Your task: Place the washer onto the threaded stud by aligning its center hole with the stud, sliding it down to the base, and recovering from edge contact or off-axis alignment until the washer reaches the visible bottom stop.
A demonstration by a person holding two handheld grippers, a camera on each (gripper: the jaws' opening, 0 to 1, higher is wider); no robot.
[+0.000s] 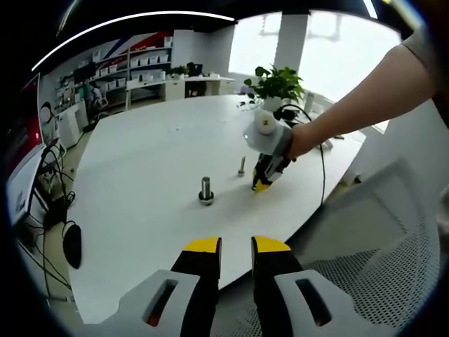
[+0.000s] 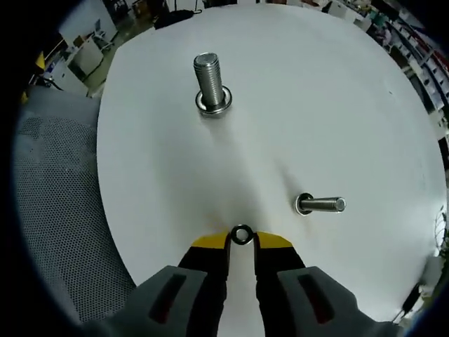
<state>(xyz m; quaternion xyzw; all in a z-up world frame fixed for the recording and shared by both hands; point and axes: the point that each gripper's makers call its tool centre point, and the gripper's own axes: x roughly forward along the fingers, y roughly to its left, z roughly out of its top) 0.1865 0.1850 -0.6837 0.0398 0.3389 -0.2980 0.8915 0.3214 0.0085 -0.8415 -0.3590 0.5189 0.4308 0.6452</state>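
Note:
A large threaded stud (image 1: 205, 189) (image 2: 210, 81) stands upright on the white table (image 1: 154, 154) (image 2: 337, 105), with a ring-shaped base around its foot. To one side of it stands a smaller, thinner stud (image 1: 241, 166) (image 2: 320, 205). A small steel washer (image 2: 241, 235) sits right between the yellow tips of my right gripper (image 2: 241, 239), which is shut on it, low at the table surface. In the left gripper view, a person's hand holds the right gripper (image 1: 261, 184) tip-down on the table just right of the small stud. My left gripper (image 1: 236, 246) hovers narrowly open near the table edge, holding nothing.
A grey mesh chair (image 1: 379, 274) (image 2: 49, 189) stands against the table's near edge. A potted plant (image 1: 277, 83) sits at the far side. Cables and a black mouse (image 1: 71, 244) lie on the floor to the left. A person's forearm (image 1: 358, 112) reaches in from the right.

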